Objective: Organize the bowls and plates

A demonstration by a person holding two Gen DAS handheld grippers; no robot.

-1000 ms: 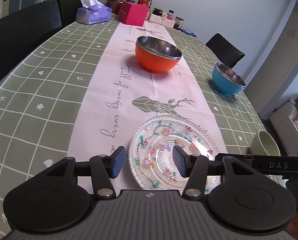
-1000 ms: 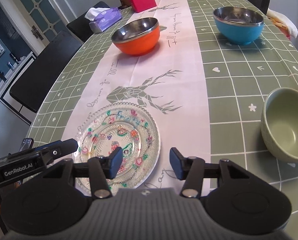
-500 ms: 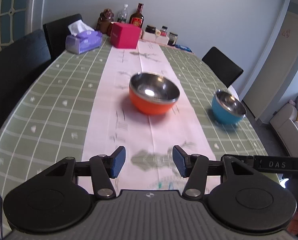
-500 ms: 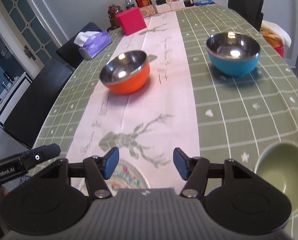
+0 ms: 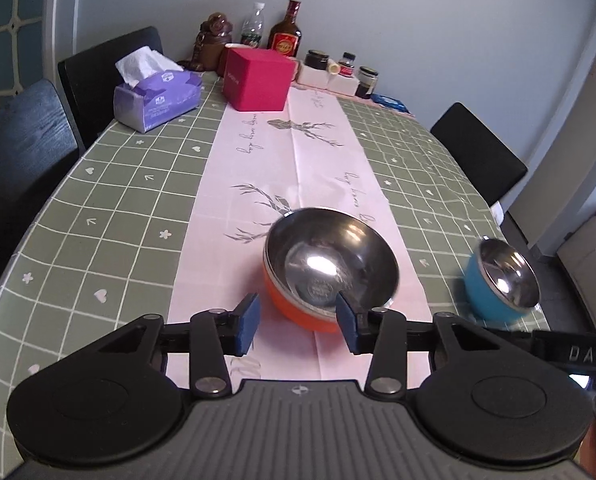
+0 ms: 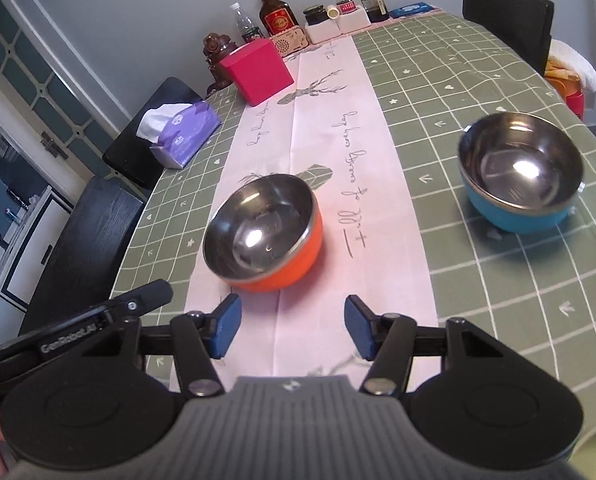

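Orange bowl sits on pink runner, mid worktop. Left gripper fingers open, empty, w/ bowl's near rim between tips. Right gripper fingers open, empty, short of the bowl. Blue bowl right of it nr worktop edge; right view only shows bare runner between them.

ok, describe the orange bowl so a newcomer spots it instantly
Find the pink runner down the middle of the green checked table. The orange bowl sits on that runner, steel-lined. The blue bowl, also steel-lined, stands off the runner on the green cloth.
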